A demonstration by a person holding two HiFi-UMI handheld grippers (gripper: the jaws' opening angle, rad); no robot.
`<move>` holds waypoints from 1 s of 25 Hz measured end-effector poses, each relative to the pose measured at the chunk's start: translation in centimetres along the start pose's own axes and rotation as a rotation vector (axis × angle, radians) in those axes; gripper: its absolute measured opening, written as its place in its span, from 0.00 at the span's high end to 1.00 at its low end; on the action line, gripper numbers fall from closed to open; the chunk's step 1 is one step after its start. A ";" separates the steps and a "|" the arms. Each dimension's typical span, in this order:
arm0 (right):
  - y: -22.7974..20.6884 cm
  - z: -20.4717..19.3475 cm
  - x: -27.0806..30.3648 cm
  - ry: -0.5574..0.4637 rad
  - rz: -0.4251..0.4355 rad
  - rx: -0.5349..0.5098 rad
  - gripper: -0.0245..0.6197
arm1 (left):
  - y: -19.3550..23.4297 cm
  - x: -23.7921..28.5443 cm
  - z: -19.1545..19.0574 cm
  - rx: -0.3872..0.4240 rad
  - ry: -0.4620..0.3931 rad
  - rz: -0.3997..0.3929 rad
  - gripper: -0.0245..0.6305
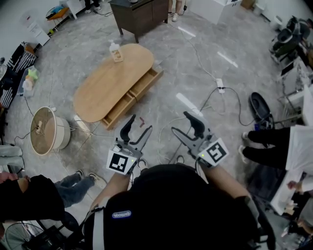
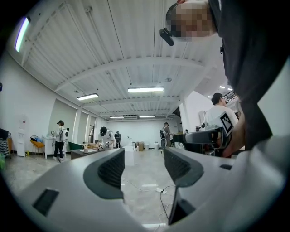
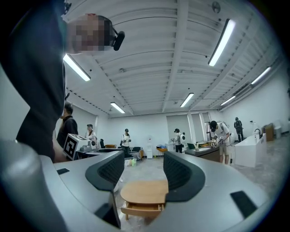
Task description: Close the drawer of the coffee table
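Oval wooden coffee table (image 1: 111,84), its drawer (image 1: 143,86) open, apparently empty.

Lab hall: floor cables (image 1: 239,101), workbench (image 1: 139,14)

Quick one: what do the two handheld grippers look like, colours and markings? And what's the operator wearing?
Both match. The left gripper and right gripper have grey moulded bodies and two curved grey jaws lined with black ribbed pads. Each carries a white cube bearing black square markers at its rear. The person wears a black top.
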State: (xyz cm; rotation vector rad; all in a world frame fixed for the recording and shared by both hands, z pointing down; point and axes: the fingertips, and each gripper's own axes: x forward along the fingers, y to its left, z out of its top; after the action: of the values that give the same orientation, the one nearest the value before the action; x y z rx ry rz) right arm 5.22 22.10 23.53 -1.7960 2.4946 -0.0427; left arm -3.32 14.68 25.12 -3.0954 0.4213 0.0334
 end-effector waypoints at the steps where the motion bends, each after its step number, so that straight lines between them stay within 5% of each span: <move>1: -0.2 0.1 -0.1 -0.001 -0.004 0.003 0.59 | 0.0 0.1 0.0 -0.001 0.002 0.002 0.57; 15: -3.0 0.8 -0.7 -0.047 -0.070 0.008 0.59 | 0.7 1.0 -0.8 -0.014 0.005 0.050 0.57; 25: -5.1 1.3 -1.2 -0.055 -0.017 0.001 0.59 | 0.2 1.2 -1.5 -0.034 0.003 0.150 0.57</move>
State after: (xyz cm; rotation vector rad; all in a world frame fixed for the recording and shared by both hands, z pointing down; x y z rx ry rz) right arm 10.49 21.65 22.63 -1.7928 2.4409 0.0045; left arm -2.19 14.16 26.59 -3.0899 0.6587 0.0389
